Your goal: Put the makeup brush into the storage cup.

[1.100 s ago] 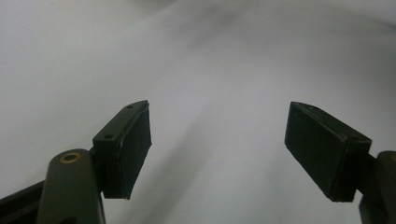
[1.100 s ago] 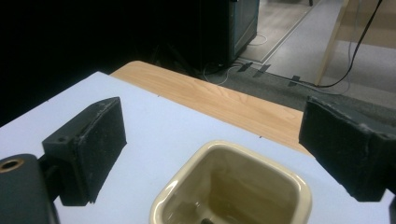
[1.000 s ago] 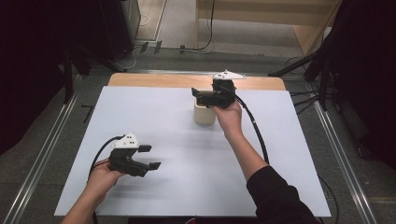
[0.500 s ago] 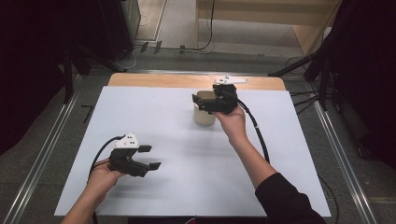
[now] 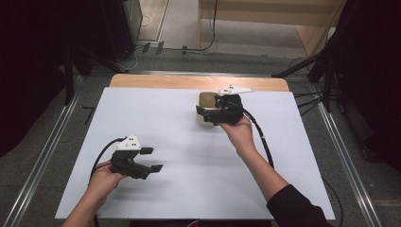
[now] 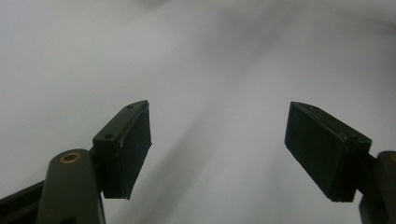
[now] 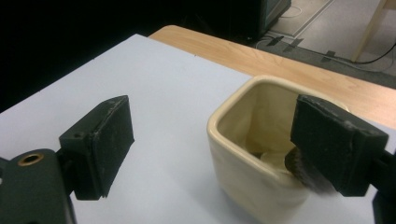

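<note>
**Cup tip-over risk at the far edge**

Cup point(image 7: 261, 154) is sitting near the far edge of the table point(image 5: 156, 123), close to the bare wood strip. Your right tongs point(image 7: 224, 154) are spread wide with one pad inside the mouth and the other outside the wall, nothing clamped yet. Close off-centre and you'll probably shove or tip it, since it looks glazed and slick. Something dark is inside by the pad, can't tell what. Left tongs point(image 6: 217, 154) are released, hovering over bare table well away.
</note>
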The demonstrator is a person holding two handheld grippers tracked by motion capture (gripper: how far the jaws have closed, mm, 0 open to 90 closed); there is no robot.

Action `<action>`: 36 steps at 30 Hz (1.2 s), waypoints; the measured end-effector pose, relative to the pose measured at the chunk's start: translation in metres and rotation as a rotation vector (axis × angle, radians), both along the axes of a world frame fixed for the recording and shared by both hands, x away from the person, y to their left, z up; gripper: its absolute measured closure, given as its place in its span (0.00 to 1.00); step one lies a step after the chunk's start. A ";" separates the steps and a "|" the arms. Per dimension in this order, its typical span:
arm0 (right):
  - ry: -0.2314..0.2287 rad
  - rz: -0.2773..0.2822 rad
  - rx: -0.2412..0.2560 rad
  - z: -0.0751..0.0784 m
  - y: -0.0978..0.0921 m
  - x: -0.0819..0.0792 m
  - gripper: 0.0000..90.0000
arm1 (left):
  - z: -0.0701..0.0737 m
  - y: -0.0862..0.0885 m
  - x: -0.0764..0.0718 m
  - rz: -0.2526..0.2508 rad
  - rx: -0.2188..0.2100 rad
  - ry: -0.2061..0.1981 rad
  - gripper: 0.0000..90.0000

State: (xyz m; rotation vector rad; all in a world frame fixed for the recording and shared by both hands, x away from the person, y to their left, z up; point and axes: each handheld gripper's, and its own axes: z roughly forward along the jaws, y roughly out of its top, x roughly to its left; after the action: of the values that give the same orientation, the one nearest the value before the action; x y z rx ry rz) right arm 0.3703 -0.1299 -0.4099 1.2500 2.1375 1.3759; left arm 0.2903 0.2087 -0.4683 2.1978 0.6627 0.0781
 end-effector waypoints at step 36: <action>0.051 0.186 0.008 -0.030 -0.013 -0.047 0.19 | -0.001 -0.001 0.001 0.006 0.008 0.002 0.26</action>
State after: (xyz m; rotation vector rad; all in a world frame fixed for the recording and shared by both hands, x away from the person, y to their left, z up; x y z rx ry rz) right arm 0.3237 -0.1429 -0.4399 1.1241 2.3353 1.4410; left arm 0.2913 0.2079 -0.4696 2.2037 0.6714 0.0817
